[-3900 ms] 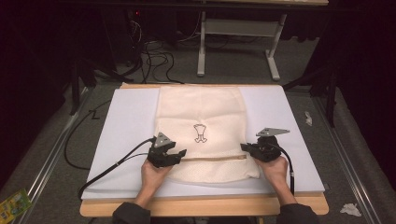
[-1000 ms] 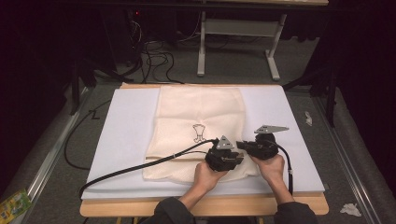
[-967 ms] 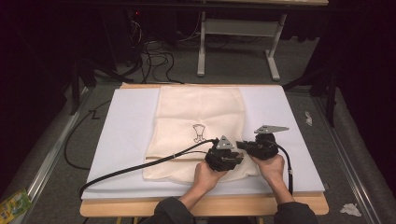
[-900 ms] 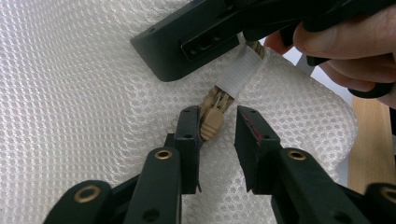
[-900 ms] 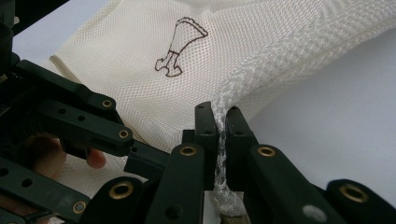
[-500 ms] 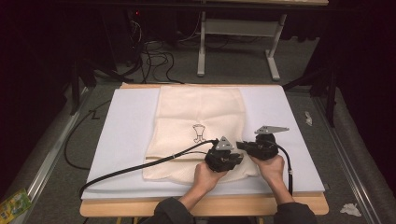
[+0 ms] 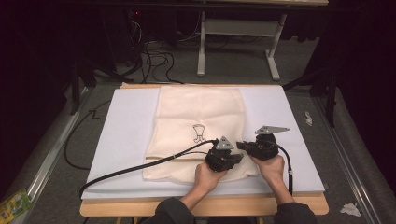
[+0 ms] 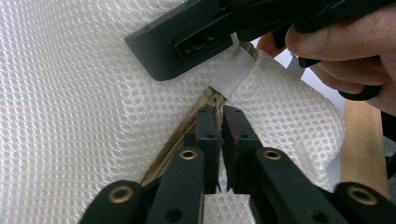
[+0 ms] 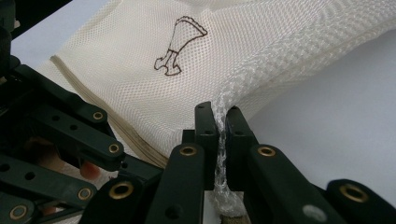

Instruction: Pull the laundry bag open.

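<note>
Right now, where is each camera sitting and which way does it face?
High view: fixed above the near table edge, facing forward and down on the mesh bag; forearms, both hands show.
Left gripper view: rides the left gripper, looking along shut jaws at the bag's zipper seam; the other hand shows.
Right gripper view: rides the right gripper, jaws pinching the bag's edge.
All three share the bag.

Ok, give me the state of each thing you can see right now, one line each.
Mesh bag: flat on the white mat, near edge bunched.
Zipper: looks closed.
Left hand-held gripper: jaws just closed at the zipper.
Right hand-held gripper: shut on the bag's edge.
</note>
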A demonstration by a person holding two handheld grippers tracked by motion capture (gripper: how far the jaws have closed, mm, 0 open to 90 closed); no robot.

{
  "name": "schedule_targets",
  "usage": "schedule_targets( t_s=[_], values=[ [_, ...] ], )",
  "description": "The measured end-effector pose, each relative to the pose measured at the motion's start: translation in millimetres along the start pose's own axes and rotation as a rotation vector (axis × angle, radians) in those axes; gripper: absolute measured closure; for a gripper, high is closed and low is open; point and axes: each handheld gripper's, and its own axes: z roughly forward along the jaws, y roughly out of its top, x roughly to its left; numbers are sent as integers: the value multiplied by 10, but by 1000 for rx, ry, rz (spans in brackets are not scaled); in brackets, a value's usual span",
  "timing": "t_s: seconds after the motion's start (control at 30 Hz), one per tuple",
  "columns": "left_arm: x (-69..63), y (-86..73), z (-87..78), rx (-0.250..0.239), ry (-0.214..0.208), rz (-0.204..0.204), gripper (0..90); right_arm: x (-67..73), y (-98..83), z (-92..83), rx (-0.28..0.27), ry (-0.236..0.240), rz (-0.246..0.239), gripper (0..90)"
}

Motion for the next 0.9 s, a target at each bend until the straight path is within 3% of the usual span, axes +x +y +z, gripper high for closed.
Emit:
schedule_targets(
  t_s=[0.43,0.9],
  values=[
    [-19,18,-67,5,-1,33,871,-15,-8,-26,6,-3,-11,881],
    [-12,31,-134,12,0,35,872,-48,-28,-41,21,-3,-18,882]
  ],
)
